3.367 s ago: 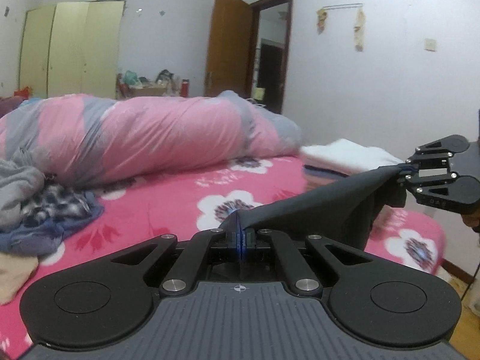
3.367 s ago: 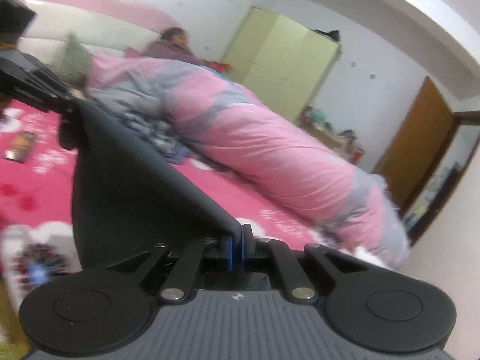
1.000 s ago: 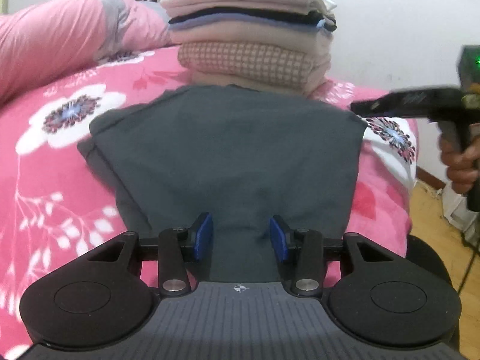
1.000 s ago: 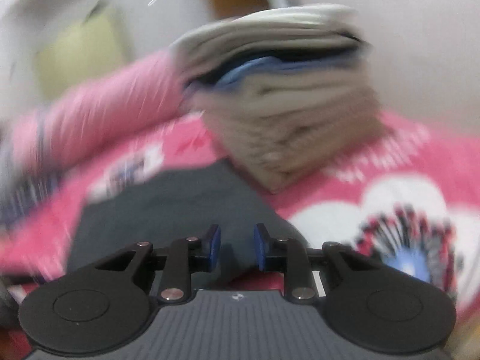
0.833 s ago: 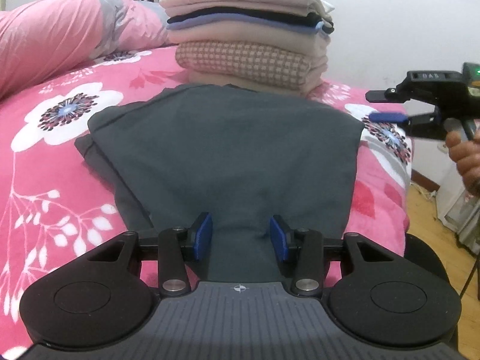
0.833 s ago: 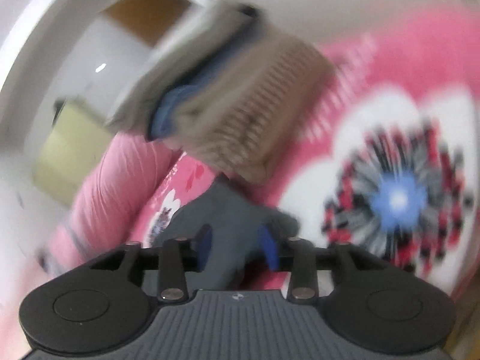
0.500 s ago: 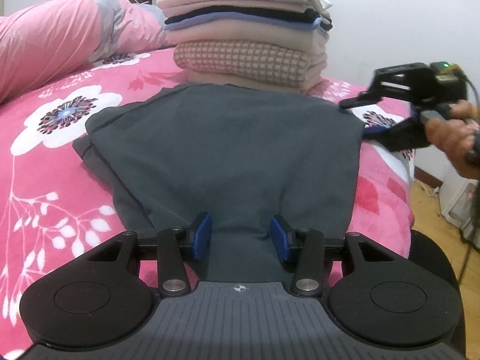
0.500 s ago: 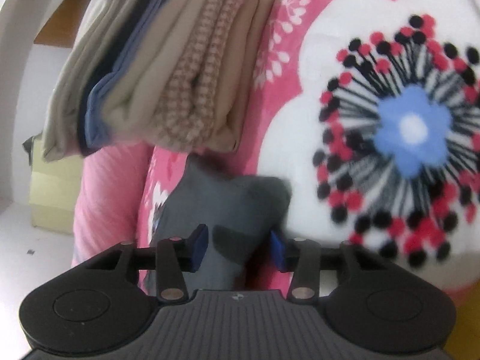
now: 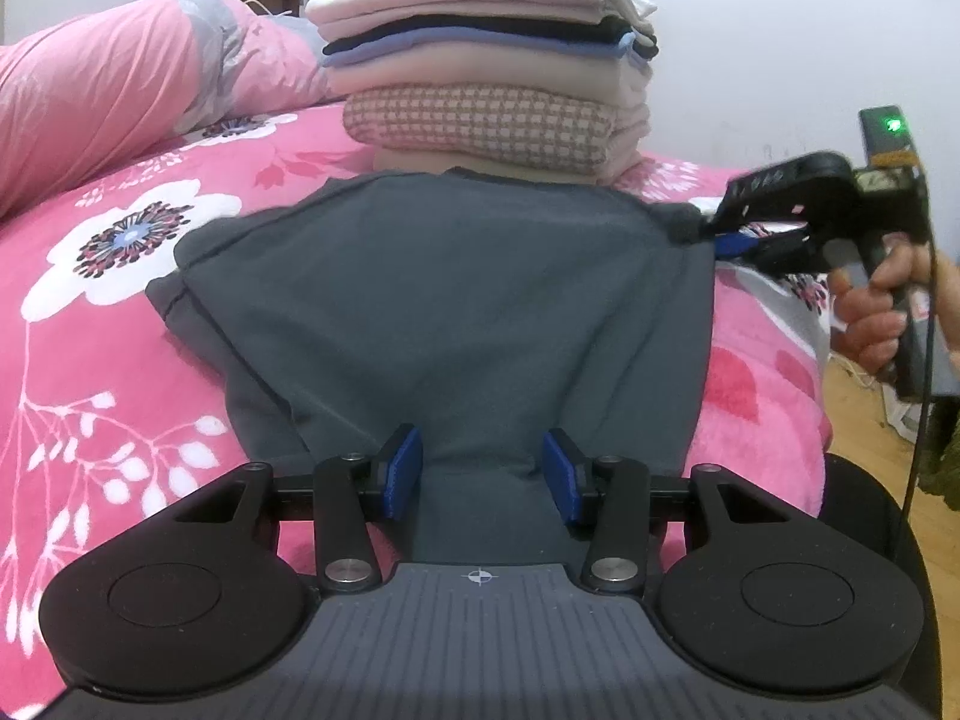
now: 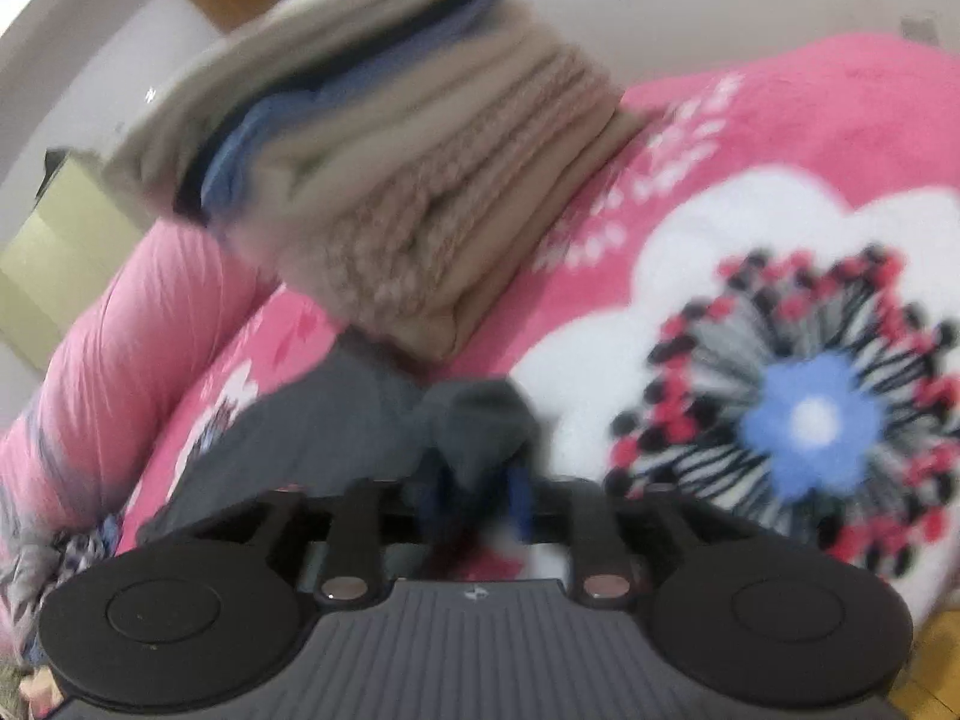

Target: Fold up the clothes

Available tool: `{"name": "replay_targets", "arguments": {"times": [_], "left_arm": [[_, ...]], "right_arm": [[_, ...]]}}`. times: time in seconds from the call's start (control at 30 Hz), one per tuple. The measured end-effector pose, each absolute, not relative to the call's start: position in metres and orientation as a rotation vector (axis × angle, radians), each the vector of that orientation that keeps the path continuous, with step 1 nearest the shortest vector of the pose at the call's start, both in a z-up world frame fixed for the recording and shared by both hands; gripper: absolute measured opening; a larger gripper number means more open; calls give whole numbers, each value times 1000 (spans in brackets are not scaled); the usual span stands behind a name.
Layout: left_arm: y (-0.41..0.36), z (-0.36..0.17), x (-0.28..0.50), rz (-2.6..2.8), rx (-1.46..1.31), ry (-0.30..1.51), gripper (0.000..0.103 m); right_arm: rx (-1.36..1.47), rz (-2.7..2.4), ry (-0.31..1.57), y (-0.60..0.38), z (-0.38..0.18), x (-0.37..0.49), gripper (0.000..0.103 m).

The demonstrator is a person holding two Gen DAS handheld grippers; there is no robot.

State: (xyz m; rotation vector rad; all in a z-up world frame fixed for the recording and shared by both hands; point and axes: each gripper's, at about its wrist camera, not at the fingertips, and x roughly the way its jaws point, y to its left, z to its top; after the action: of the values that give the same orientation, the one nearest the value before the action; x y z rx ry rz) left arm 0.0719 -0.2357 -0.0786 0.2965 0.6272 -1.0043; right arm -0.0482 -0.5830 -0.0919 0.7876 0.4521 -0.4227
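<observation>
A dark grey garment (image 9: 456, 300) lies folded on the pink flowered bed (image 9: 120, 324). My left gripper (image 9: 480, 474) is open, its blue pads on either side of the garment's near edge. My right gripper (image 9: 720, 237) is at the garment's far right corner. In the blurred right wrist view the right gripper (image 10: 477, 504) has that grey corner (image 10: 480, 420) between its blue pads, which stand a little apart; whether they pinch the cloth I cannot tell.
A stack of folded clothes (image 9: 486, 96) stands just behind the garment, also in the right wrist view (image 10: 390, 180). A pink and grey quilt (image 9: 120, 84) lies rolled at the back left. The bed edge and wooden floor (image 9: 864, 420) are at the right.
The garment was held up by both grippers, then laid on the bed. My left gripper stayed open at the near edge. My right gripper moved in onto the far right corner, its jaws narrowing.
</observation>
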Motion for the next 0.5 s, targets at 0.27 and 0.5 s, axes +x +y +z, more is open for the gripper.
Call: {"name": "replay_targets", "arguments": {"times": [0.27, 0.5], "left_arm": [[-235, -80, 70, -1003, 305, 610, 46], [-232, -81, 68, -995, 294, 607, 46]], "right_arm": [[485, -492, 314, -539, -36, -58, 44], [112, -259, 487, -478, -43, 55, 33]]}}
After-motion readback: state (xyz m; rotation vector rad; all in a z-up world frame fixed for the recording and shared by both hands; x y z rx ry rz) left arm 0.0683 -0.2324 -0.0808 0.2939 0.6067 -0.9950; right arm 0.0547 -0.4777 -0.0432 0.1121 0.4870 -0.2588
